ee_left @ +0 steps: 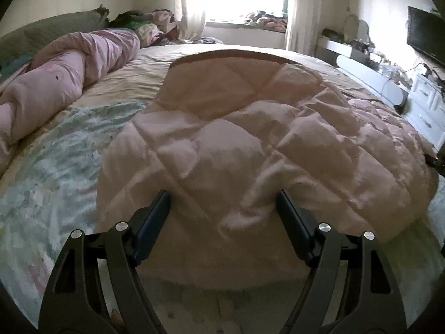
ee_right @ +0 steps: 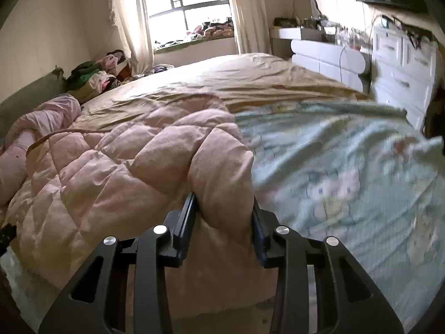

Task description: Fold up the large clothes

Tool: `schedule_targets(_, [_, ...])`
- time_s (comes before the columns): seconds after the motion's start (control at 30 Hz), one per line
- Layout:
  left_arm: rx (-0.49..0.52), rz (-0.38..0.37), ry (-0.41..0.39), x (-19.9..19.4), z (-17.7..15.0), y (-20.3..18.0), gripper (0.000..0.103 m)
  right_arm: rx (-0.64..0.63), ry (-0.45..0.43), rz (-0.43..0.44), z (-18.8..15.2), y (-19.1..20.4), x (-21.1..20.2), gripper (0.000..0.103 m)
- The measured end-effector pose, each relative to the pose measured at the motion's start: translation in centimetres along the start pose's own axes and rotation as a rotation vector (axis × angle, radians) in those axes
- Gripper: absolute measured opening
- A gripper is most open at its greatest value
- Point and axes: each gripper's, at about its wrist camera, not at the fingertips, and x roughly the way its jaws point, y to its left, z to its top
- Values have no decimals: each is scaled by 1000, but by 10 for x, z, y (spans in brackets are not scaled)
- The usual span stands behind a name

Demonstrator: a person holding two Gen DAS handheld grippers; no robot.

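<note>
With the pink quilt (ee_left: 250, 139) spread on the bed (ee_right: 264, 75), right tool (ee_right: 224, 203) has pinched its near edge — left tool (ee_left: 222, 203) gapes wide over it, gripping nothing. Next: left clamps, both lift.

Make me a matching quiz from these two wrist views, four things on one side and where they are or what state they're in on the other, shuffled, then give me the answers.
Things:
1. pink quilted comforter
2. rolled pink blanket
3. right tool
4. left tool

Places or states:
A. pads pressing a bunched fold of quilt
B. fingers spread wide over the quilt's near edge
C. lying along the headboard side of the bed
D. spread in the middle of the bed

Pairs: 1-D, 2-C, 3-A, 4-B
</note>
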Motion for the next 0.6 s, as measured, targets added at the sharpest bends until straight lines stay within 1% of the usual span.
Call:
schedule_targets(0.13, [-30, 4, 43, 24, 16, 3, 74, -1, 59, -61, 9, 3, 26, 35])
schedule_targets(0.27, [-24, 17, 64, 42, 26, 4, 77, 20, 114, -86, 7, 1, 47, 35])
schedule_targets(0.37, [-23, 7, 82, 57, 33, 7, 80, 3, 118, -105, 2, 4, 51, 35])
schedule_targets(0.47, [-15, -2, 88, 68, 36, 7, 80, 14, 120, -109, -3, 3, 57, 36])
schedule_targets(0.5, [-13, -8, 89, 71, 36, 6, 80, 2, 125, -114, -5, 5, 59, 38])
schedule_targets(0.53, [-12, -17, 91, 72, 37, 6, 80, -36, 130, -133, -6, 9, 60, 38])
schedule_targets(0.6, [-15, -26, 95, 70, 38, 8, 80, -72, 134, -170, 1, 16, 54, 38])
